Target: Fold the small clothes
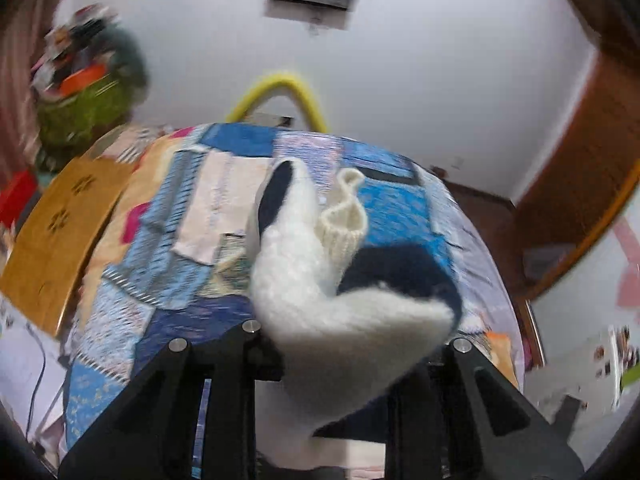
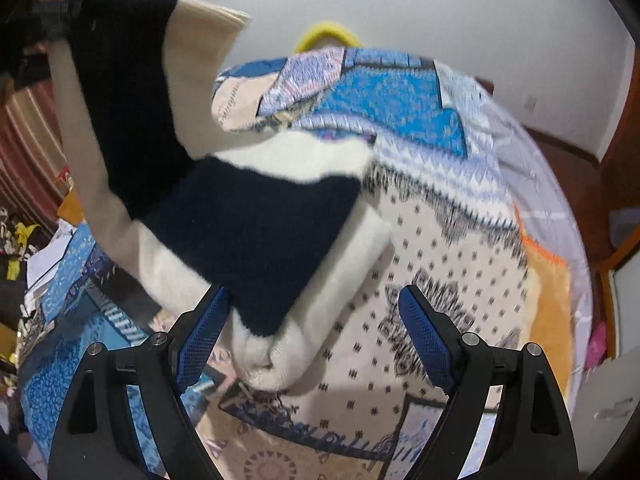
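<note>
A small fuzzy white and navy sweater (image 1: 332,312) hangs from my left gripper (image 1: 344,364), whose jaws are shut on its white body; a ribbed cream cuff (image 1: 344,220) dangles behind. In the right wrist view the same sweater (image 2: 256,240) is lifted at the upper left, its navy panel and white hem drooping onto the patchwork bedspread (image 2: 440,248). My right gripper (image 2: 316,340) is open, its blue pads (image 2: 424,340) on either side of the sweater's lowest white corner, not gripping it.
The patchwork bedspread (image 1: 180,248) covers the bed. A brown cardboard piece (image 1: 60,232) lies at its left. A green basket of clutter (image 1: 84,112) stands far left. A yellow hoop (image 1: 280,88) rises behind the bed. Wooden furniture (image 1: 580,168) is on the right.
</note>
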The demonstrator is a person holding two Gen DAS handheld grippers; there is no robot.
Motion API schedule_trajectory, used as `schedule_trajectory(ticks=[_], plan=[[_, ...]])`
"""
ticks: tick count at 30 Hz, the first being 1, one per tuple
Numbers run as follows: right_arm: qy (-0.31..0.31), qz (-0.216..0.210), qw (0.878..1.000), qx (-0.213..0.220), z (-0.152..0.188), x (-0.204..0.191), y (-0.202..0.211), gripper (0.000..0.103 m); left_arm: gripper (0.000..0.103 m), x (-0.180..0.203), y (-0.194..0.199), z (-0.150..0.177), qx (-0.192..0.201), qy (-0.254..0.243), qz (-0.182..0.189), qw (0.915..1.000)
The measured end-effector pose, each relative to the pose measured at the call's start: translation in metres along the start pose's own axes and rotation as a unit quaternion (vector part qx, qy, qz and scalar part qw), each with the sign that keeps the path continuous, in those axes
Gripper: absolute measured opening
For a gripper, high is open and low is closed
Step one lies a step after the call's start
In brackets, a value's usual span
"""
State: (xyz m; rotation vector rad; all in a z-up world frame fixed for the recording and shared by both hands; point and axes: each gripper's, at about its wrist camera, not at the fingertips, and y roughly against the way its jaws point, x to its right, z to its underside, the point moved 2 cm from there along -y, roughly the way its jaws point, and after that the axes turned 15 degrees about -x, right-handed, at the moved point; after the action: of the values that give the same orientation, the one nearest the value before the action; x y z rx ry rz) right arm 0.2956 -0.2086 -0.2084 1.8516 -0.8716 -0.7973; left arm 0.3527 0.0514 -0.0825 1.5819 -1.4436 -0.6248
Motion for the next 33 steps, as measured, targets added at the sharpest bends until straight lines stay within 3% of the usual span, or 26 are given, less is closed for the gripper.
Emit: schedule_trajectory(ticks=[9, 14, 21, 27, 33], plan=[[-0.008, -0.029, 0.999, -0.021, 0.014, 0.0, -0.014, 0.084, 0.022, 0.124, -0.034, 0.005, -0.017, -0.102, 0.004, 0.9946], [-0.012, -0.033, 0.999, -0.017, 0.017, 0.003, -0.011, 0.084, 0.022, 0.142, -0.047, 0.021, -0.02, -0.124, -0.002, 0.992], [-0.028, -0.043, 0.999, 0.003, 0.023, 0.014, 0.005, 0.084, 0.024, 0.138, -0.077, 0.069, -0.102, -0.193, -0.007, 0.9759], [-0.041, -0.035, 0.998, 0.013, 0.025, 0.022, 0.019, 0.084, 0.046, 0.128, -0.07, 0.099, -0.124, -0.221, 0.0, 0.9673], [-0.049, -0.024, 0.998, 0.017, 0.027, 0.026, 0.027, 0.084, 0.068, 0.103, -0.053, 0.109, -0.124, -0.202, 0.019, 0.9712]])
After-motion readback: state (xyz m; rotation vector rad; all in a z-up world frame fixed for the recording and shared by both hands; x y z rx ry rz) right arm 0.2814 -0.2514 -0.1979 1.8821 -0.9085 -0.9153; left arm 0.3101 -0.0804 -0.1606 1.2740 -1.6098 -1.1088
